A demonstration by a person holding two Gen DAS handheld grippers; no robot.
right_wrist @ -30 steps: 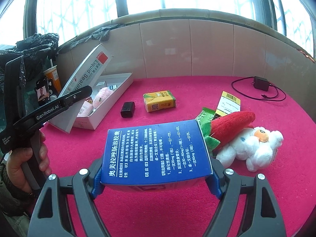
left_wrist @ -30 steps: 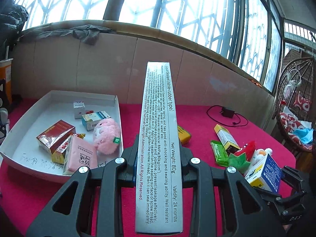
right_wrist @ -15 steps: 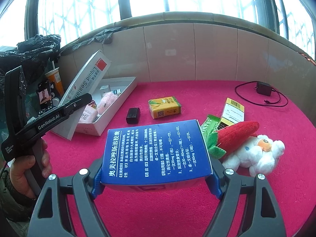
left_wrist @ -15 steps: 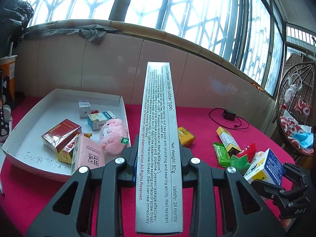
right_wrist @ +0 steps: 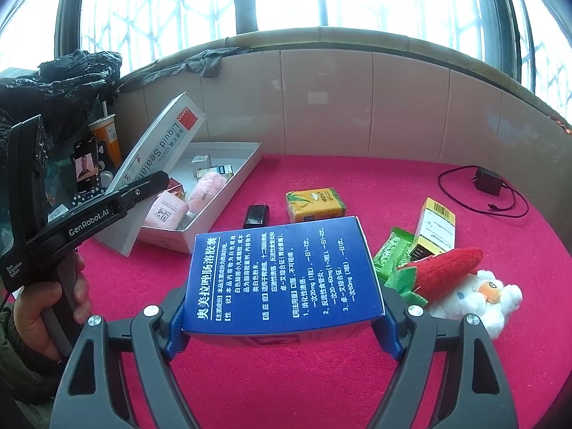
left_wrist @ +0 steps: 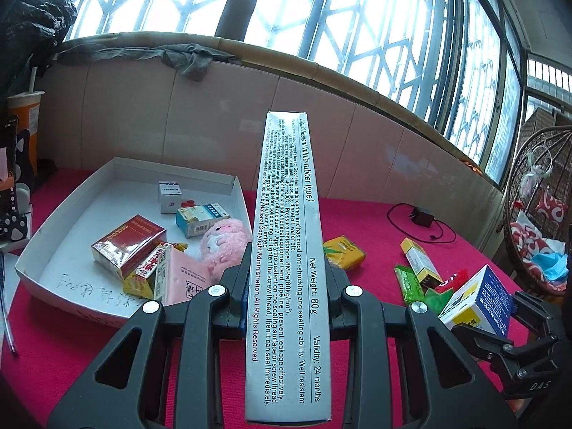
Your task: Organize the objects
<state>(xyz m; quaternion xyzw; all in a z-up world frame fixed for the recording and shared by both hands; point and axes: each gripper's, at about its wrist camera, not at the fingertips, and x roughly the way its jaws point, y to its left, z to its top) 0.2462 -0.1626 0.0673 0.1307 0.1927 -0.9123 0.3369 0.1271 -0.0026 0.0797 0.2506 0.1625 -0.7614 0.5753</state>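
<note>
A long silver liquid-sealant box (left_wrist: 287, 250) stands between the fingers of my left gripper (left_wrist: 286, 275), which is shut on it. It hangs tilted up over the near right end of the white tray (left_wrist: 71, 211). From the right wrist view, the left gripper (right_wrist: 143, 186) holds this sealant box (right_wrist: 161, 143) above the tray's (right_wrist: 214, 228) near side. My right gripper (right_wrist: 282, 325) is shut on a blue medicine box (right_wrist: 286, 275) above the red tabletop. That blue box (left_wrist: 479, 304) also shows at the lower right of the left wrist view.
In the tray lie a pink plush (left_wrist: 223, 243), a red box (left_wrist: 128, 246), a pink box (left_wrist: 182, 282) and small cartons. On the red cloth sit a yellow box (right_wrist: 314, 203), a black block (right_wrist: 255, 216), a yellow-black box (right_wrist: 434, 232), a green packet (right_wrist: 393, 254), a strawberry plush (right_wrist: 443, 268), a white plush (right_wrist: 479, 300) and a charger (right_wrist: 488, 182).
Both grippers have drifted a little left toward the tray, each still gripping its box. The right one has also risen slightly. Nothing on the table moved.
</note>
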